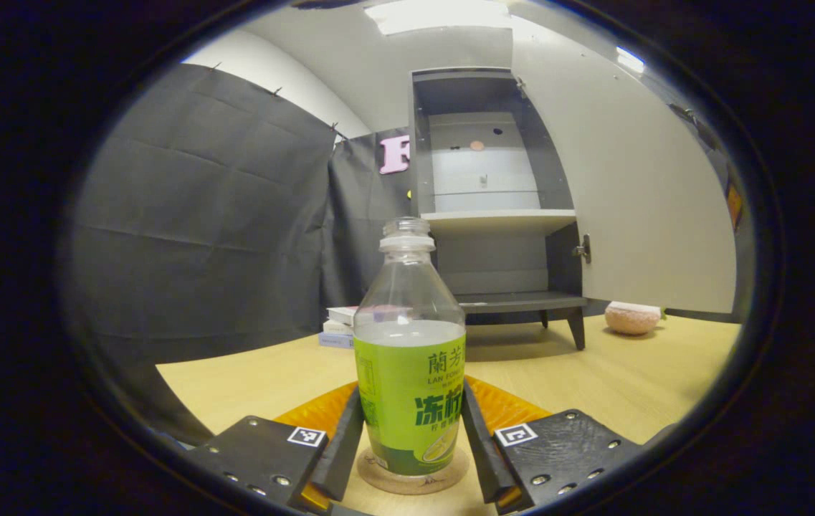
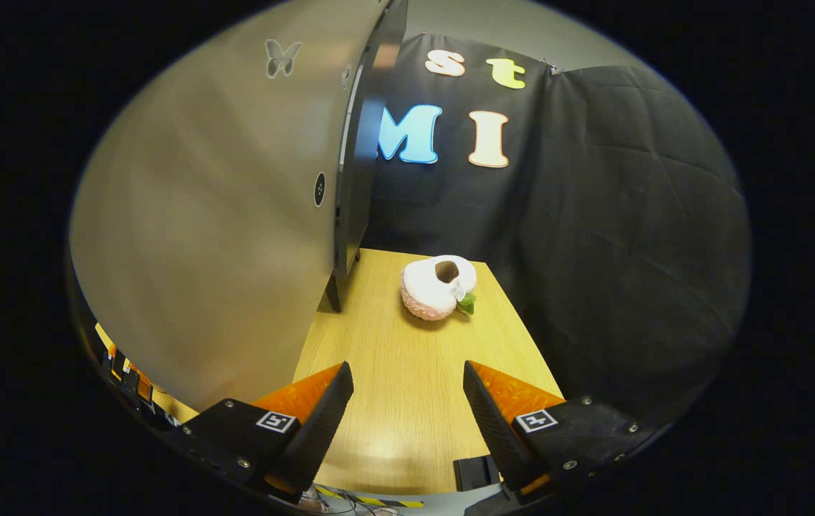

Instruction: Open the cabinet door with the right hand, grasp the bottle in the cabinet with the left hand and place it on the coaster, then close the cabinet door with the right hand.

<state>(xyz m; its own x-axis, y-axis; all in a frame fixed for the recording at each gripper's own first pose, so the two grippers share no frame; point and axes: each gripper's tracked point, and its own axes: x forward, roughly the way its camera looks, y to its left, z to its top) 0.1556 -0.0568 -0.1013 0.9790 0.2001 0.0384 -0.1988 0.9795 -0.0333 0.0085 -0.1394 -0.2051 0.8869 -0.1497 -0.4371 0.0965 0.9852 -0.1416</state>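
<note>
We see the left gripper (image 1: 411, 437) clasping the bottle (image 1: 409, 358) on the coaster (image 1: 412, 481) (door (image 1: 622, 186) open); right gripper (image 2: 407, 408) wide, empty.

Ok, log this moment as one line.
bottle standing on coaster | left gripper fingers beside bottle | cabinet door open | right gripper open, empty

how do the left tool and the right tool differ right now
The left tool has the bottle between its fingers, standing on the coaster; the right tool holds nothing, with bare table between its fingers. The left tool's fingers sit close against the bottle's sides; the right tool's are spread wide. The left tool faces the open cabinet; the right tool sits beside the cabinet door. Both have black fingers with orange parts.
</note>
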